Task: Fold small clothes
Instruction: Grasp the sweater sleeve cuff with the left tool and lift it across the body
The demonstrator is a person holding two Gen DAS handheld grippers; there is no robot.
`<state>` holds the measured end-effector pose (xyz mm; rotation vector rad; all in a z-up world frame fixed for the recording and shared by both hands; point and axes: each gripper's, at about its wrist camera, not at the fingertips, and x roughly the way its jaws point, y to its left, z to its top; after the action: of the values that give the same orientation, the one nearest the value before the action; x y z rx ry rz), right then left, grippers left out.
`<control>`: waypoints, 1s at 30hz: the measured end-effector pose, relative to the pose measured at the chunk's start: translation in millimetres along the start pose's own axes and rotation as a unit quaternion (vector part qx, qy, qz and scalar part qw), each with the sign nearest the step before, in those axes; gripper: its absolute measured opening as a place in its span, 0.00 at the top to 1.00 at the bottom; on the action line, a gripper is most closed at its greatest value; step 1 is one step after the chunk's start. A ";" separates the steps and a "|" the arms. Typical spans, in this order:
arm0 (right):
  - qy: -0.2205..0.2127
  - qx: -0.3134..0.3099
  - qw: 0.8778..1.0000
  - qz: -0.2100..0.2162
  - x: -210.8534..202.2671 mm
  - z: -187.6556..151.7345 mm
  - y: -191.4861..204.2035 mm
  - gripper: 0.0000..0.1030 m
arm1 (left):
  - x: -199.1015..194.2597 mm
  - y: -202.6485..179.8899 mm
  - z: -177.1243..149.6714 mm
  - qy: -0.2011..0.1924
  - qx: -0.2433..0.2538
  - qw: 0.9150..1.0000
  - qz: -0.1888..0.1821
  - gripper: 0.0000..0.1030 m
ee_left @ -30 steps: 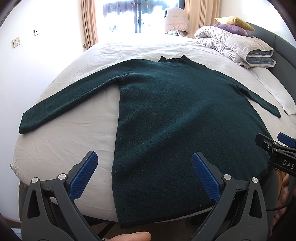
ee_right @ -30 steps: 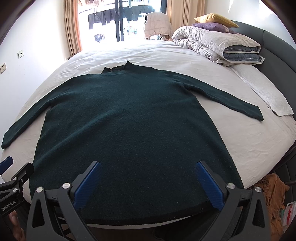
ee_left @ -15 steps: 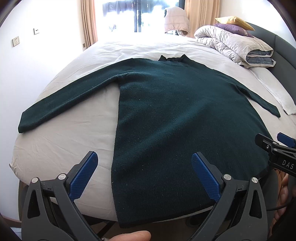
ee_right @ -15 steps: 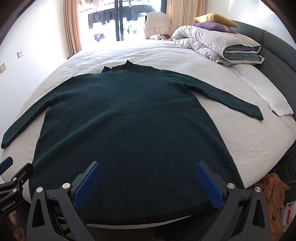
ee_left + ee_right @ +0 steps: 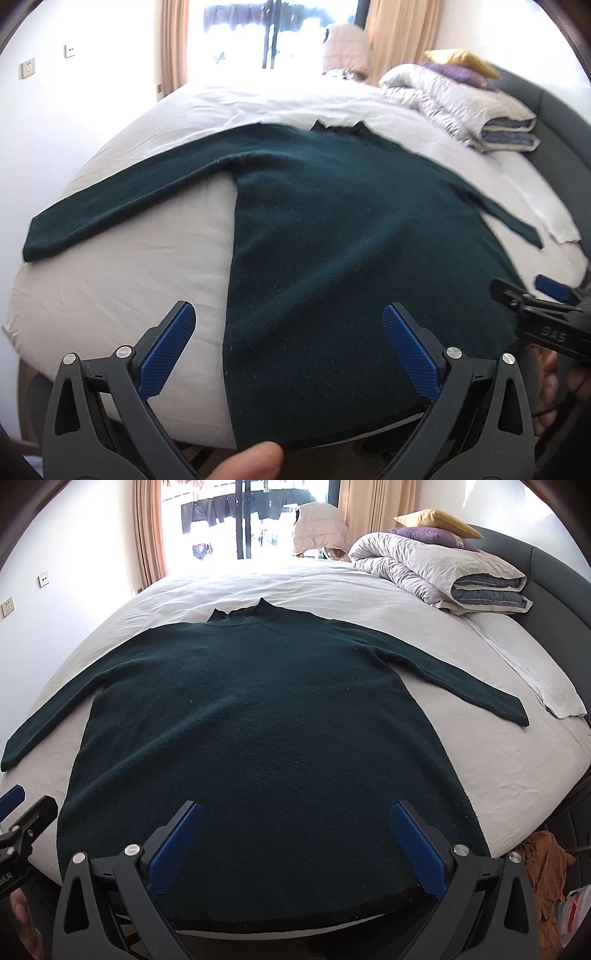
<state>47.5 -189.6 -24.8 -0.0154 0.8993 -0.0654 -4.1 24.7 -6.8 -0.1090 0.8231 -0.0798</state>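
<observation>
A dark green long-sleeved sweater (image 5: 332, 236) lies flat on the bed, collar far, hem at the near edge, both sleeves spread out. It also shows in the right wrist view (image 5: 258, 731). My left gripper (image 5: 288, 325) is open and empty, above the hem's left corner. My right gripper (image 5: 295, 819) is open and empty, above the middle of the hem. The right gripper shows at the right edge of the left wrist view (image 5: 546, 317); the left gripper shows at the left edge of the right wrist view (image 5: 22, 827).
The bed (image 5: 498, 760) has a pale sheet. A folded duvet (image 5: 443, 572) with pillows lies at the far right by the dark headboard (image 5: 554, 576). A white towel (image 5: 535, 672) lies at the right. Orange cloth (image 5: 546, 864) is on the floor at right. A window (image 5: 251, 517) is behind.
The left wrist view has shifted and blurred slightly, with the left gripper moving a little. The sweater and right gripper have not moved. Both grippers stay open.
</observation>
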 end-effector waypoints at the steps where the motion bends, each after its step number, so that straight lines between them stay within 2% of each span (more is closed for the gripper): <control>1: -0.003 0.000 1.000 0.009 -0.2 1.9 1.1 0.00 | -2.8 3.7 0.8 -0.008 0.000 1.000 -0.006 0.00; 3: -0.010 -0.002 1.000 0.029 0.1 7.5 5.3 0.00 | -8.6 19.9 3.8 -0.024 -0.012 0.999 -0.027 0.00; 5: -0.014 -0.010 0.999 0.049 1.3 13.1 12.8 0.00 | -7.8 40.7 9.4 -0.017 -0.040 0.998 -0.049 0.00; 8: -0.019 -0.023 0.997 0.075 3.3 24.0 28.1 0.01 | -5.6 82.2 18.7 -0.021 -0.102 0.989 -0.109 0.00; 9: -0.022 -0.028 0.996 0.084 3.3 27.1 33.5 0.01 | -7.6 97.6 21.2 -0.032 -0.125 0.985 -0.111 0.00; 12: -0.038 -0.047 0.992 0.110 1.0 34.8 54.4 0.03 | -18.6 136.2 26.4 -0.087 -0.160 0.980 -0.076 0.00; 14: -0.043 -0.056 0.990 0.125 1.4 35.9 63.9 0.07 | -14.6 162.4 30.4 -0.070 -0.183 0.977 -0.084 0.00; 16: -0.034 -0.060 0.987 0.147 6.7 38.4 72.8 0.14 | -8.4 193.8 29.3 -0.057 -0.231 0.968 -0.083 0.00; 17: -0.028 -0.059 0.986 0.156 9.5 38.8 77.2 0.19 | -5.8 214.2 26.1 -0.057 -0.268 0.959 -0.077 0.00; 19: -0.015 -0.051 0.983 0.175 15.9 40.6 81.8 0.28 | -1.3 250.7 16.8 -0.065 -0.338 0.934 -0.090 0.00; 21: -0.004 -0.041 0.981 0.190 22.7 41.3 85.0 0.41 | 2.9 285.7 5.4 -0.075 -0.405 0.906 -0.103 0.00; 24: 0.015 -0.032 0.977 0.210 34.8 42.4 90.8 0.48 | 6.2 323.5 -6.4 -0.100 -0.468 0.872 -0.107 0.02; 30: 0.032 -0.019 0.971 0.236 48.0 42.3 101.0 0.48 | 34.3 353.2 -16.0 -0.111 -0.520 0.836 -0.133 0.08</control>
<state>115.5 -92.5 -40.2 0.1651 0.9489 0.3970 17.5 369.9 -87.6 -1.2488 0.5323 0.1284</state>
